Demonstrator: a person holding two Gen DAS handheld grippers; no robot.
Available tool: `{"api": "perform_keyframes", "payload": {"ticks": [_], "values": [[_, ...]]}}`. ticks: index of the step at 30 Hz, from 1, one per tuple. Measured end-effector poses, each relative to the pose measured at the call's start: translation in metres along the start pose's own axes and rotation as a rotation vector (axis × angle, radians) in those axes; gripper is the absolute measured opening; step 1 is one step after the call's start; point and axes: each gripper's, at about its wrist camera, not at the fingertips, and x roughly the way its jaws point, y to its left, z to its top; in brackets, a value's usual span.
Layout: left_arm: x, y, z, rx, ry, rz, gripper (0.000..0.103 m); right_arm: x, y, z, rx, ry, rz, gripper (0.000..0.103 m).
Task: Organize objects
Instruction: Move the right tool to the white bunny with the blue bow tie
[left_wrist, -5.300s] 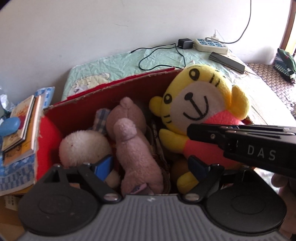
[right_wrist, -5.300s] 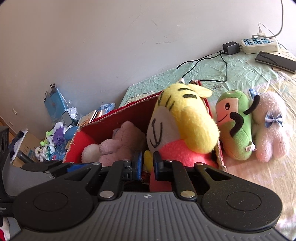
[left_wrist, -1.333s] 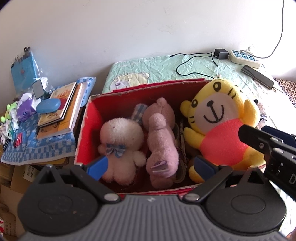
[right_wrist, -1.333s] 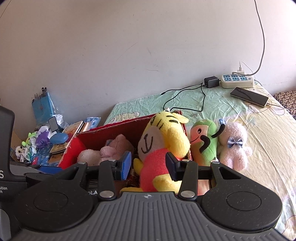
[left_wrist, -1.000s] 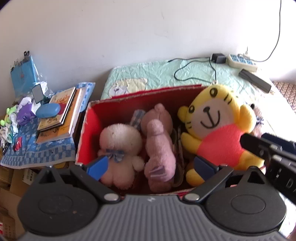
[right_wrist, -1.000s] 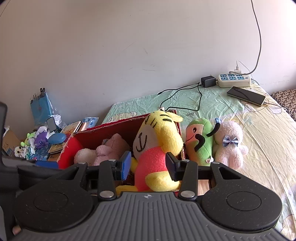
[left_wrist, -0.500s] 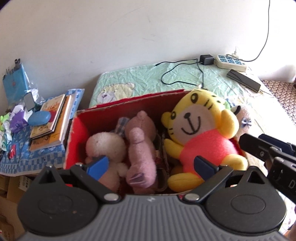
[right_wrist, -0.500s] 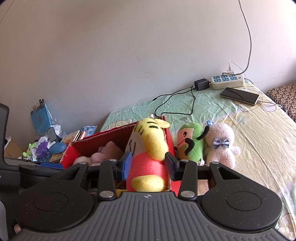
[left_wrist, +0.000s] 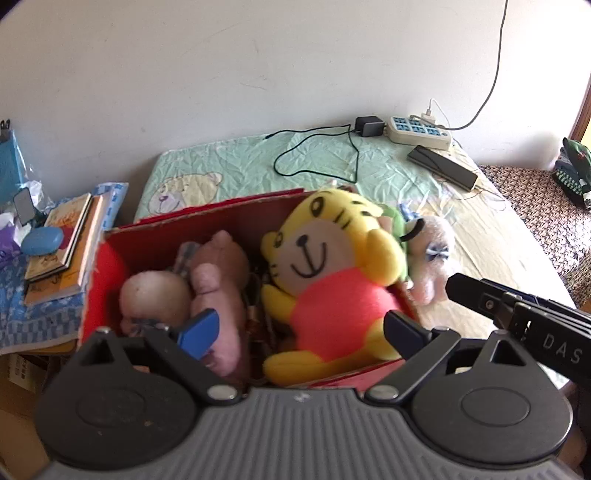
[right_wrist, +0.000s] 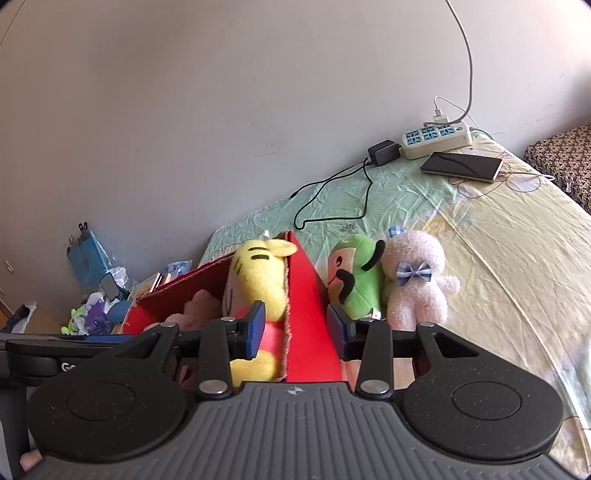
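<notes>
Sorting soft toys: handling notes for the two pieces outside the red box

Landmark: red box (right_wrist: 310, 314), open-topped cardboard, standing on the bed (right_wrist: 517, 266).

Item 1: green plush (right_wrist: 356, 280). Location: on the bed, just beside the box's right-hand outer wall, upright, touching item 2. Judged light, soft and compressible, not fragile and not slippery. Best hold: across the plump middle of the body, where the stuffing fills the pads; the dark ear-like flap looks too thin and floppy to carry it.

Item 2: pale pink plush (right_wrist: 417, 284) with a blue checked bow. Location: on the far side of the green plush from the box, upright. Judged equally light and fuzzy. Best hold: torso below the bow, not the bow itself.

Already stowed inside the box: yellow tiger plush (left_wrist: 332, 273) against the right wall, mauve plush (left_wrist: 218, 280) in the middle, cream plush (left_wrist: 155, 295) toward the left wall. Free room looks tight, so the soft bodies will likely need pressing down.

Right hand-held gripper (right_wrist: 295, 330): fingers apart, empty, hanging over the box's right wall near the green plush.

Left hand-held gripper (left_wrist: 301, 332): fingers wide apart, empty, above the box's near edge.
</notes>
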Motion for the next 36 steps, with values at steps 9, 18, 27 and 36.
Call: {"api": "perform_keyframes", "payload": {"ticks": [9, 18, 27, 36], "values": [[-0.007, -0.048, 0.006, 0.038, -0.047, -0.036, 0.095, -0.002, -0.049, 0.016, 0.037, 0.034, -0.015, 0.035], [0.004, -0.108, 0.004, 0.096, -0.056, -0.143, 0.094, 0.003, -0.11, 0.026, 0.094, 0.117, -0.014, 0.029], [0.036, -0.154, -0.015, 0.16, -0.028, -0.233, 0.095, 0.026, -0.172, 0.03, 0.21, 0.234, 0.024, 0.028], [0.1, -0.167, -0.032, 0.103, 0.082, -0.247, 0.096, 0.063, -0.19, 0.035, 0.183, 0.346, 0.113, 0.028]]}}
